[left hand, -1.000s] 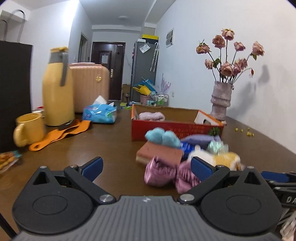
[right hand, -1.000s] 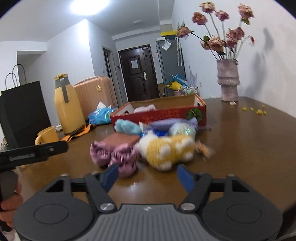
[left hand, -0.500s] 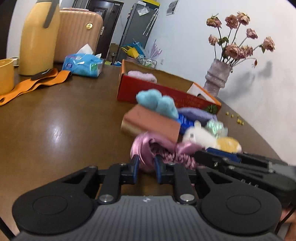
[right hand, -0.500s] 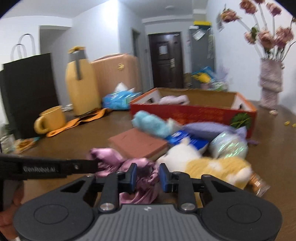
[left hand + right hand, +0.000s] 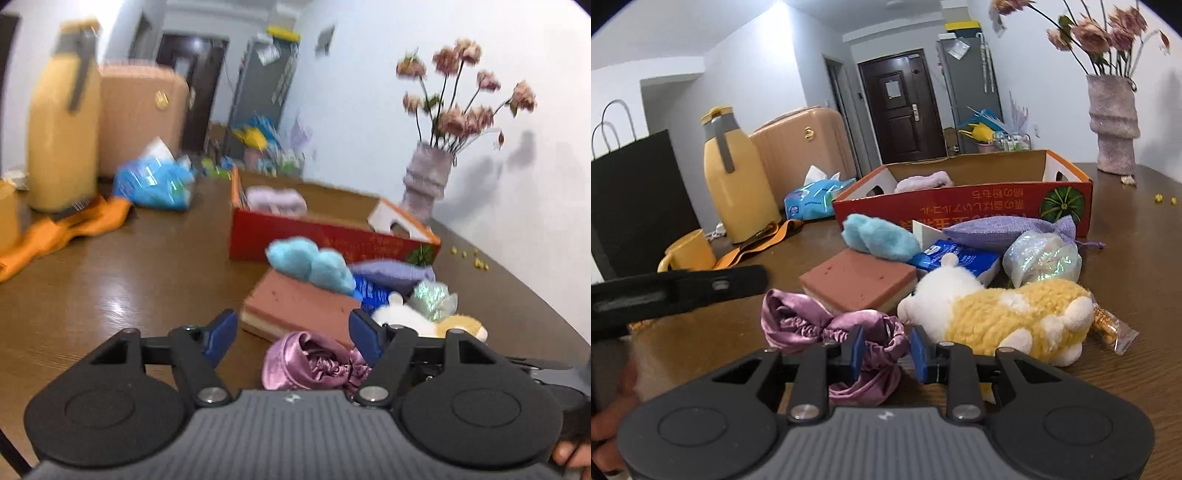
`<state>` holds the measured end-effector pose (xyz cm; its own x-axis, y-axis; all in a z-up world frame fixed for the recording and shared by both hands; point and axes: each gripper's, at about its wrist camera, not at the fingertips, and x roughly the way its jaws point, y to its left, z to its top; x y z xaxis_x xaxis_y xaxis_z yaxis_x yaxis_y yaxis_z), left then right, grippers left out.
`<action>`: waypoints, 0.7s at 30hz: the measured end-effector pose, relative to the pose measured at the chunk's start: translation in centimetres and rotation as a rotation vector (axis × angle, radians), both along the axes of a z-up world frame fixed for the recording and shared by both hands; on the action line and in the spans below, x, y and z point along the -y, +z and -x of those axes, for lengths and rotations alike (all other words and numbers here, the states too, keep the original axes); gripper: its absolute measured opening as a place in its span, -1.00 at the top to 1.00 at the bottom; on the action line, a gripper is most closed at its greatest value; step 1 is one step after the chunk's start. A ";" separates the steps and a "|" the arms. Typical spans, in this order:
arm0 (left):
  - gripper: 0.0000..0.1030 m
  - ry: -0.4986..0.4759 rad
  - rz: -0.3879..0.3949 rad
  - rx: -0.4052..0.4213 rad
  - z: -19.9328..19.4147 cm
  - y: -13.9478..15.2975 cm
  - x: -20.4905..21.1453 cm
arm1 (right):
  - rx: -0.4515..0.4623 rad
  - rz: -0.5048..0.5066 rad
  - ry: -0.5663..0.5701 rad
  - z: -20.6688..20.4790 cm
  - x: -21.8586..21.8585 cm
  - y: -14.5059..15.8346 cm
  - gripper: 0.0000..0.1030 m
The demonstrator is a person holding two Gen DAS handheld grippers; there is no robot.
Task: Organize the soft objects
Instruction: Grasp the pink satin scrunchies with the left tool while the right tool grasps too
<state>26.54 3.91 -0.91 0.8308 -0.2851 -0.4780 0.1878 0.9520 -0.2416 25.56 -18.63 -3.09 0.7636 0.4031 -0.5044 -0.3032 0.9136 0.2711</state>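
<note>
**Inspector A:** Left claw point(image 5: 293, 338): half a second ago it was pinched narrow on the purple satin scrunchie point(image 5: 314, 363); it now stands wide, the scrunchie lying loose between its fingers. Right claw point(image 5: 884, 349): narrow, with scrunchie fabric between its fingers, which have eased apart slightly; whether it grips firmly, I cannot tell.

**Inspector B:** Meaning for the task?

**Inspector A:** In my judgement the scrunchie has passed to the right claw alone and awaits the box. It rests on the brown desk point(image 5: 122, 291), just in front of the pink sponge point(image 5: 857, 278) and beside the yellow plush point(image 5: 1015, 314).

**Inspector B:** Beyond that?

**Inspector A:** A red cardboard box point(image 5: 964, 206) holding one lilac item, then a vase of dried roses point(image 5: 1113, 125), yellow flask point(image 5: 733, 177), suitcase, dark door.
</note>
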 end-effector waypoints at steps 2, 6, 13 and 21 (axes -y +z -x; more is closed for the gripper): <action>0.62 -0.025 0.008 -0.073 -0.8 -0.9 0.1 | -0.008 -0.002 -0.007 -0.2 0.2 -0.1 0.46; 0.67 -0.035 -0.001 -0.050 1.5 -1.5 0.0 | -0.037 -0.029 0.014 0.2 0.7 -0.3 0.51; 0.76 -0.015 -0.044 -0.049 4.8 -3.0 0.7 | -0.060 -0.042 0.056 1.5 0.5 -0.3 0.49; 0.81 -0.018 -0.057 -0.028 4.6 -3.0 0.9 | -0.051 -0.065 -0.011 -0.2 0.6 -0.5 0.45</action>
